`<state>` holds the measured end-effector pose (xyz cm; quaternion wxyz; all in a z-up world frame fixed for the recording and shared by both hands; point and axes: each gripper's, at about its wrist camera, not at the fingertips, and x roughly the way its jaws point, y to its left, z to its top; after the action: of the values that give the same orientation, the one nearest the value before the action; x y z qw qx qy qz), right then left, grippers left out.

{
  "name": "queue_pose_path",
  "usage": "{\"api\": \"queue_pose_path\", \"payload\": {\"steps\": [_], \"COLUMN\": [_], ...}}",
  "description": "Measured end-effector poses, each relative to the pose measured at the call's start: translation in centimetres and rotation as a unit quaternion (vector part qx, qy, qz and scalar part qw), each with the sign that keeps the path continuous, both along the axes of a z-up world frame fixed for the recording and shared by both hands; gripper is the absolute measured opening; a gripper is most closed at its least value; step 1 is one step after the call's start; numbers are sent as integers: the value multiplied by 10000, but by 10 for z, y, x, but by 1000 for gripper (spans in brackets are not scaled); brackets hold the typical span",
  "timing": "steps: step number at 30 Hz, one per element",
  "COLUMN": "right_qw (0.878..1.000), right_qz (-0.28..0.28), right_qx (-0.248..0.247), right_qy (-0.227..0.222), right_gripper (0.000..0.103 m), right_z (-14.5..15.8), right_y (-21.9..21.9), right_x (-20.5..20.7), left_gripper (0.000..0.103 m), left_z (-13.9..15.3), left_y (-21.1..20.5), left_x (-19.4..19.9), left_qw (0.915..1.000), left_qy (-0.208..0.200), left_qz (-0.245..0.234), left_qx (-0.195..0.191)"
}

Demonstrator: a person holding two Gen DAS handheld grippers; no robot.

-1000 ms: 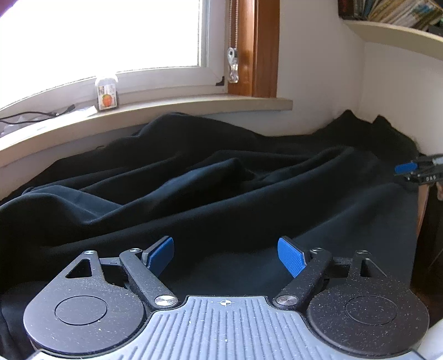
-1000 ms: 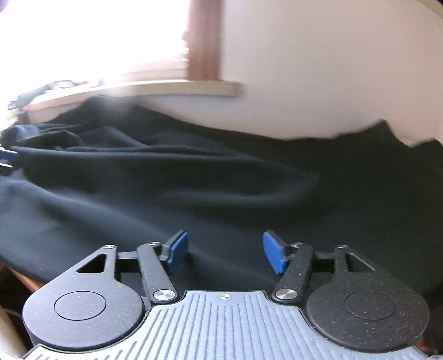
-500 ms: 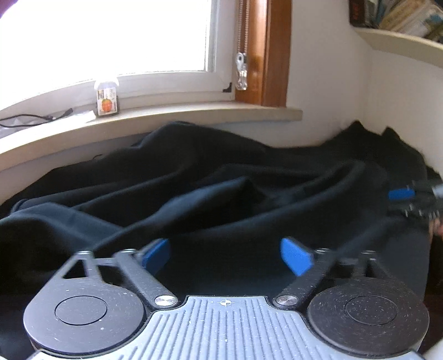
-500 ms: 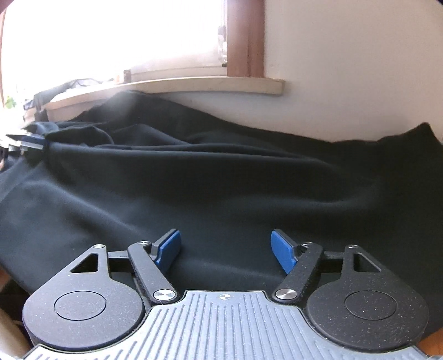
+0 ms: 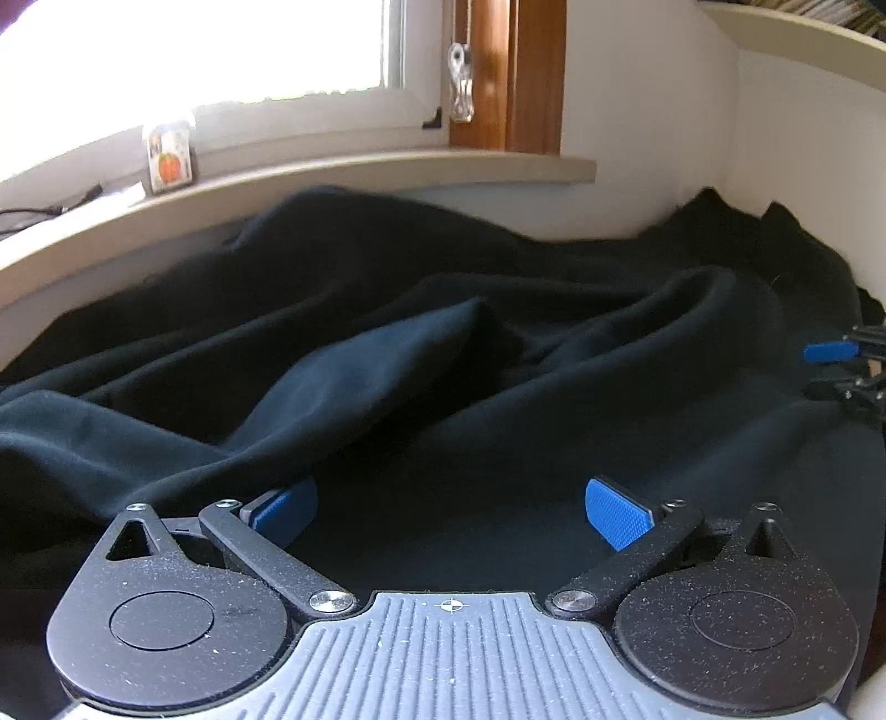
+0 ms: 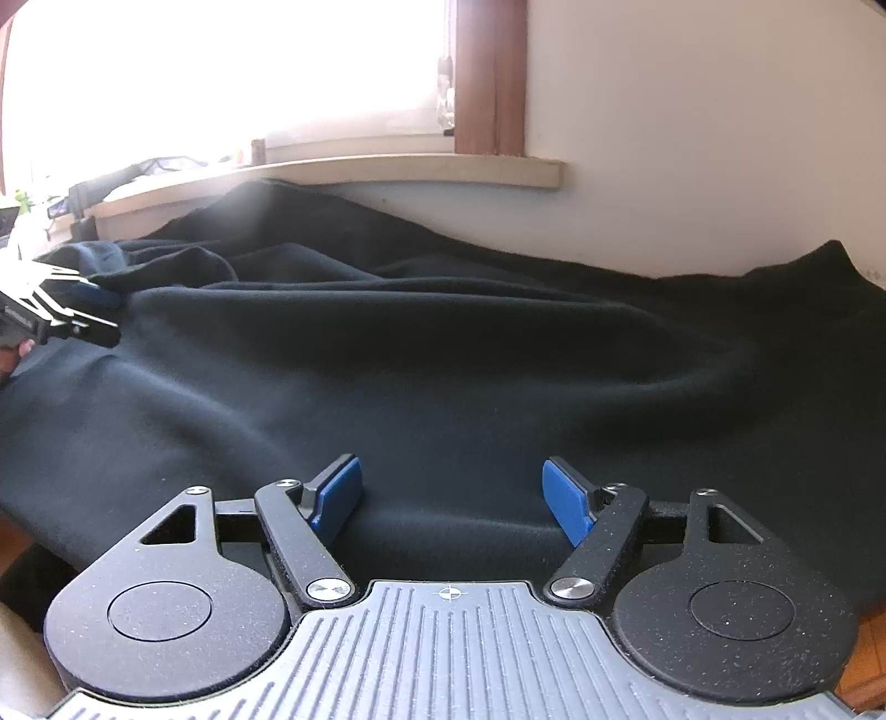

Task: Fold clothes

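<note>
A large black garment [image 5: 443, 343] lies rumpled over the surface below the window, with long folds running across it. My left gripper [image 5: 451, 518] hangs low over its near part, blue pads wide apart and nothing between them. My right gripper [image 6: 451, 501] is open too, just above flatter black cloth [image 6: 470, 376]. In the left wrist view the right gripper [image 5: 841, 371] shows at the far right edge of the garment. The left gripper [image 6: 77, 310] appears at the far left of the right wrist view, beside a bunched fold.
A beige windowsill [image 5: 343, 177] runs behind the garment, with a small jar [image 5: 169, 158] and a cable on it. White wall [image 6: 692, 138] and a brown window frame [image 5: 509, 72] stand behind. A shelf [image 5: 803, 50] sits at the upper right. Bare wood [image 6: 864, 664] shows at the lower right.
Both grippers have moved forward over the garment. The left gripper's pads have spread wider; the right's opened a little. The right wrist view has swung so more window shows.
</note>
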<state>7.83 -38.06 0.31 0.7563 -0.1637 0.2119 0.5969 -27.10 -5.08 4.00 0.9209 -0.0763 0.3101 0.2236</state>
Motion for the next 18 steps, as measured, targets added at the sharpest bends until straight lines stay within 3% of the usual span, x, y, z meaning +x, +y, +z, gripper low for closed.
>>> {"api": "queue_pose_path", "payload": {"steps": [10,14,18], "right_qw": [9992,9978,9972], "right_qz": [176,358,563], "right_qx": [-350,-565,-448], "right_qy": [72,21,-199], "right_gripper": [72,72,78], "right_z": [10,21,31], "right_y": [-11,7,39], "right_x": [-23,-22,-26], "left_gripper": [103,103,103], "left_z": [0,1,2], "left_y": [-1,2,0], "left_x": [-22,-22,-21], "left_qw": [9996,9994,9994], "left_qy": [-113,-168,-194], "left_qz": [-179,-175,-153], "left_qx": [-167,-243,-231]}}
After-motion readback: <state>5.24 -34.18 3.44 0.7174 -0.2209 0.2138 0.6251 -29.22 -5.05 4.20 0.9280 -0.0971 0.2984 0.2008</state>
